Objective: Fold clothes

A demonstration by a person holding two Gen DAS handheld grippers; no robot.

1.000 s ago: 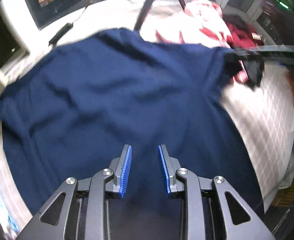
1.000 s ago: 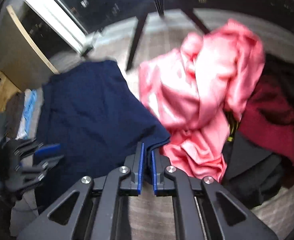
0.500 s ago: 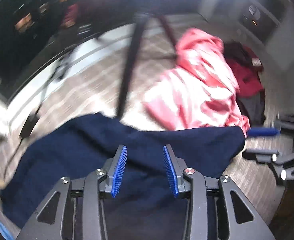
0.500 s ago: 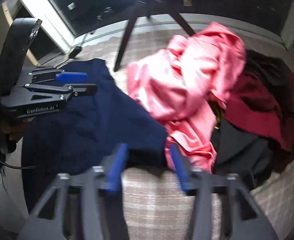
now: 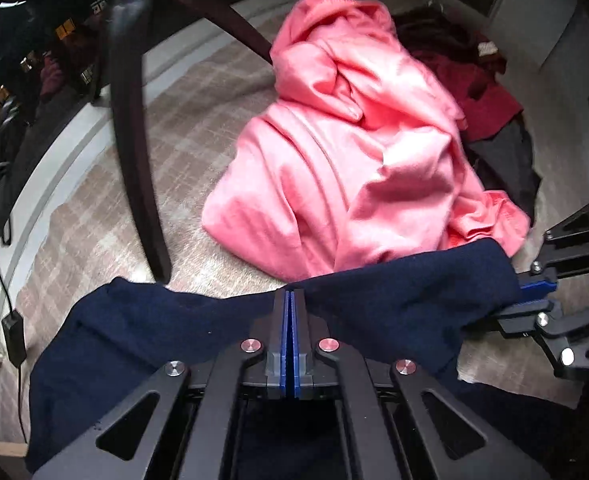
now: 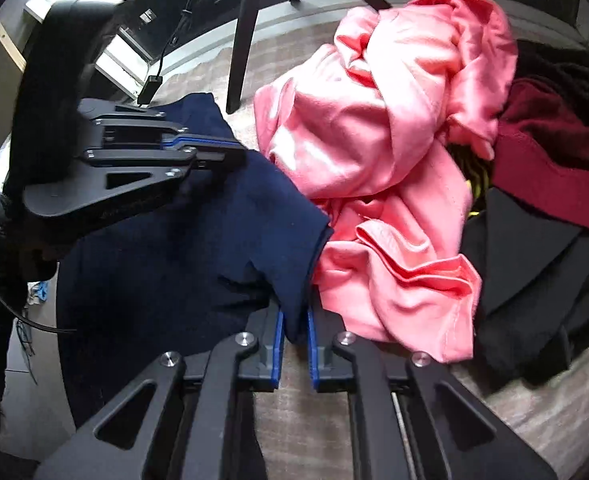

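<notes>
1. Navy shirt (image 6: 166, 264) lies spread on the plaid surface (image 5: 94, 208), at 9 o'clock of the pile.
2. Pink garment (image 5: 354, 168) heaps at 12 o'clock, maroon (image 6: 550, 160) and black (image 6: 534, 280) clothes at 3.
3. Left gripper (image 5: 291, 308): jaws clenched at the shirt's top edge.
4. Right gripper (image 6: 294, 316): jaws closing, pinching the shirt's corner.
5. No writing is readable.

dark chair leg (image 5: 134, 152), plaid rug (image 5: 198, 128), black cable (image 5: 4, 280)

We see a navy shirt (image 6: 182, 264), a pink garment (image 5: 358, 152), a maroon one (image 6: 550, 152), and a beige checked rug (image 5: 198, 120).
</notes>
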